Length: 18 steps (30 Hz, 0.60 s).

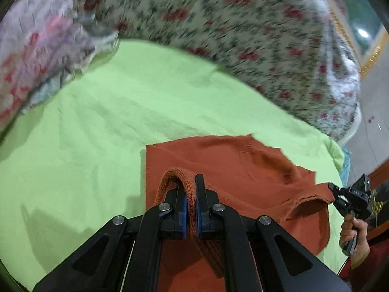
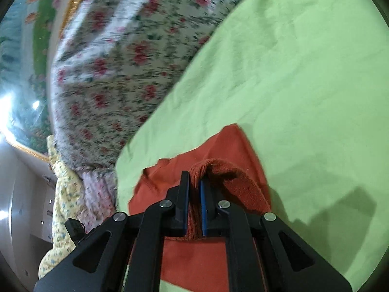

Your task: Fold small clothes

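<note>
An orange knitted garment [image 1: 231,165] lies on a light green sheet [image 1: 121,112]. My left gripper [image 1: 191,194] is shut on a ribbed edge of the garment, which loops over its fingers. My right gripper [image 2: 194,189] is shut on another ribbed edge of the same garment [image 2: 233,175]. The right gripper also shows at the right edge of the left wrist view [image 1: 334,192], pinching the garment's far corner, with a hand on its handle. The garment hangs slightly lifted between the two grippers.
A floral bedspread [image 1: 243,36] covers the bed beyond the green sheet [image 2: 304,85]. A pile of pale patterned clothes [image 1: 36,48] sits at the far left. Yellow patterned fabric [image 2: 60,206] hangs by the bed's edge. The floor [image 1: 374,112] shows at right.
</note>
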Available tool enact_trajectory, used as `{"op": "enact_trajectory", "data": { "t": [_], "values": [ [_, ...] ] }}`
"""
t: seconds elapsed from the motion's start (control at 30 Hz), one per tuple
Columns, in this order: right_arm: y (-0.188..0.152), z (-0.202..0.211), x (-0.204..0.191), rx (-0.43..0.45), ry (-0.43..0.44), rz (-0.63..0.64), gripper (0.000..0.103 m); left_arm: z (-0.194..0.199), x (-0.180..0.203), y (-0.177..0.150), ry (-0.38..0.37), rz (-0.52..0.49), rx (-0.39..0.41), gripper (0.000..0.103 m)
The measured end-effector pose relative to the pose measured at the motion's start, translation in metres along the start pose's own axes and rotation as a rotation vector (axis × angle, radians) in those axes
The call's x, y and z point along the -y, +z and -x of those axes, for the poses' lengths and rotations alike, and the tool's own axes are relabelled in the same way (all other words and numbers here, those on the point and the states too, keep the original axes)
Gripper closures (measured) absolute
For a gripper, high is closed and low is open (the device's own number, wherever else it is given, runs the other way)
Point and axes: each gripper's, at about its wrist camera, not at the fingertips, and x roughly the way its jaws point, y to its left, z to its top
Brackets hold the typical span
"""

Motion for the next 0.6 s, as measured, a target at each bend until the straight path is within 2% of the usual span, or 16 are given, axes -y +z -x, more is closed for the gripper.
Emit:
{"op": "enact_trajectory", "data": {
  "t": [0.17,0.4,0.5,0.53,0.57,0.6],
  "values": [
    [0.007,-0.033,0.020,-0.036,-0.074,-0.036,0.094,-0.039,-0.016,0.004,0.024,0.038,-0.048,0.099],
    [0.010,-0.047,0.027,-0.053,-0.116,-0.038,0.091,-0.056,-0.020,0.003,0.031,0.038,-0.085,0.095],
    [0.012,-0.045,0.027,-0.060,-0.113,-0.064,0.085,-0.044,-0.018,0.003,0.018,0.050,-0.091,0.087],
    [0.011,-0.039,0.026,-0.050,-0.115,-0.069,0.078,-0.035,-0.016,0.001,0.015,0.046,-0.084,0.078],
    [0.010,-0.033,0.023,-0.031,-0.122,-0.067,0.070,-0.025,-0.012,-0.003,0.022,0.031,-0.069,0.065],
    [0.008,-0.021,0.018,0.004,-0.139,-0.055,0.066,-0.017,-0.008,-0.005,0.027,0.017,-0.058,0.060]
  ]
}}
